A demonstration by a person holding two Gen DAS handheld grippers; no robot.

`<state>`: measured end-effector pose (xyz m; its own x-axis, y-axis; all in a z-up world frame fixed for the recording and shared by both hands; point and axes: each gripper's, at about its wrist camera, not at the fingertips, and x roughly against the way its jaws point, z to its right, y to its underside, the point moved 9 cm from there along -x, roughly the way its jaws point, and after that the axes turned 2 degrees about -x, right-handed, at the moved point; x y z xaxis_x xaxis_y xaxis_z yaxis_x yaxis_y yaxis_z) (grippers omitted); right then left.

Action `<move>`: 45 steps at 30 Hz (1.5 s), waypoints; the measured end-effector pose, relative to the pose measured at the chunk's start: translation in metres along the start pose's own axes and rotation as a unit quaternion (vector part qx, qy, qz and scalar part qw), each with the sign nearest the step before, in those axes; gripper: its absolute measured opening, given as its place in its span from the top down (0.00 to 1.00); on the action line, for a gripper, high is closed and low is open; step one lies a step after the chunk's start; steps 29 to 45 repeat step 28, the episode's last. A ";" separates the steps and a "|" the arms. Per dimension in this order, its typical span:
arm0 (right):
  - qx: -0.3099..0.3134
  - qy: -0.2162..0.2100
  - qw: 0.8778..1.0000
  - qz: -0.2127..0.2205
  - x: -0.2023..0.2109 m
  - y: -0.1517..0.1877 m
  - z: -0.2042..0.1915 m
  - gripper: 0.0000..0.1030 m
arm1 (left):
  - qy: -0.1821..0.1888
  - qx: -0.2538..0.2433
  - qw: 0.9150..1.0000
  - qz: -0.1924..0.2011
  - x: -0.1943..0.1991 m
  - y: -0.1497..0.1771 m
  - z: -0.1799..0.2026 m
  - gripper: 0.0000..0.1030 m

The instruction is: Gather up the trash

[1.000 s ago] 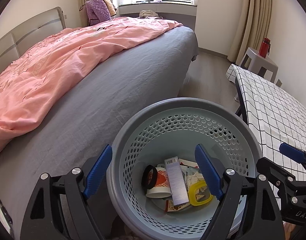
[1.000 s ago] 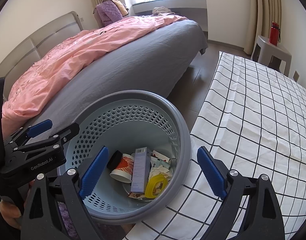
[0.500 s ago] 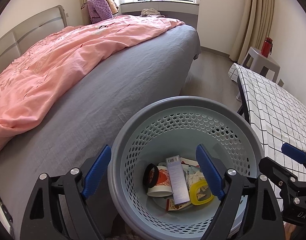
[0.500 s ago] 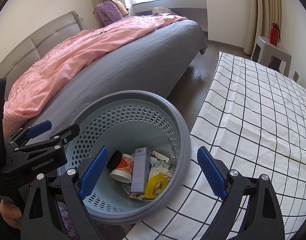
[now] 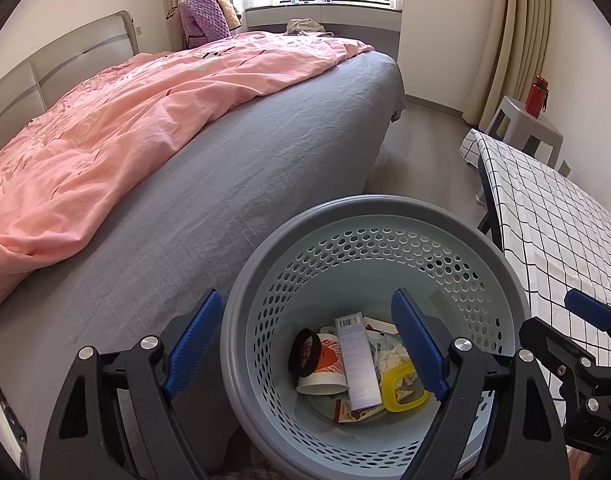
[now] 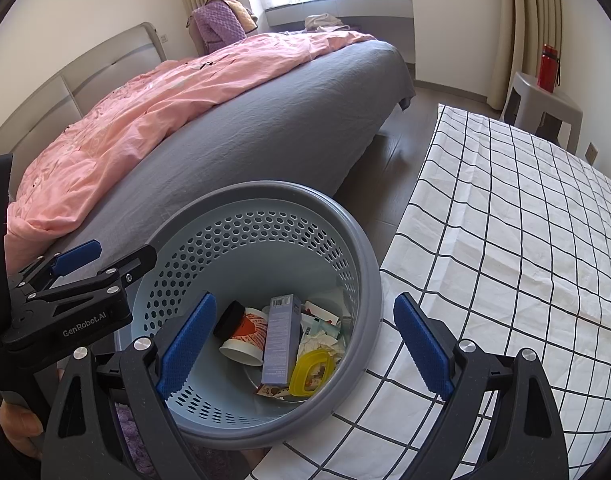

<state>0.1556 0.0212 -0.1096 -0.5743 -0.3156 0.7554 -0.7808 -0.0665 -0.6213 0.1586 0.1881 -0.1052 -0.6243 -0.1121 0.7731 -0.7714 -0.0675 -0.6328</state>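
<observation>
A grey-blue perforated trash basket (image 5: 369, 216) stands between the bed and the table; it also shows in the right wrist view (image 6: 265, 196). Inside lie a paper cup (image 5: 325, 364), a grey-blue carton (image 5: 357, 356), a yellow plastic ring (image 5: 401, 390) and crumpled paper. The same carton (image 6: 281, 340) and cup (image 6: 245, 336) show from the right. My left gripper (image 5: 305, 348) is open and empty above the basket's left rim. My right gripper (image 6: 305, 348) is open and empty above the basket's right side and table edge.
A bed with grey sheet (image 5: 233, 184) and pink duvet (image 5: 117, 132) lies left. A table with a checked white cloth (image 6: 517, 232) lies right. A grey stool (image 6: 545, 100) with a red bottle (image 6: 547, 62) stands by the curtain. Wood floor runs between bed and table.
The left wrist view has tipped up and back a little, so the basket sits lower in it. The right gripper has not moved. Both stay open.
</observation>
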 end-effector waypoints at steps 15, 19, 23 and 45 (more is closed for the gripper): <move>0.001 0.000 1.000 0.000 0.000 -0.001 -0.001 0.14 | -0.003 -0.001 1.000 0.001 0.000 0.000 -0.001 0.20; 0.001 0.000 1.000 0.000 0.000 -0.001 -0.002 0.14 | -0.004 -0.001 1.000 0.000 0.000 0.000 -0.001 0.20; 0.001 0.000 1.000 0.000 0.000 -0.001 -0.002 0.14 | -0.004 0.001 1.000 -0.001 0.000 0.000 -0.002 0.20; 0.002 0.001 1.000 0.000 0.000 -0.001 -0.002 0.14 | -0.004 0.000 1.000 -0.001 0.000 0.001 -0.002 0.20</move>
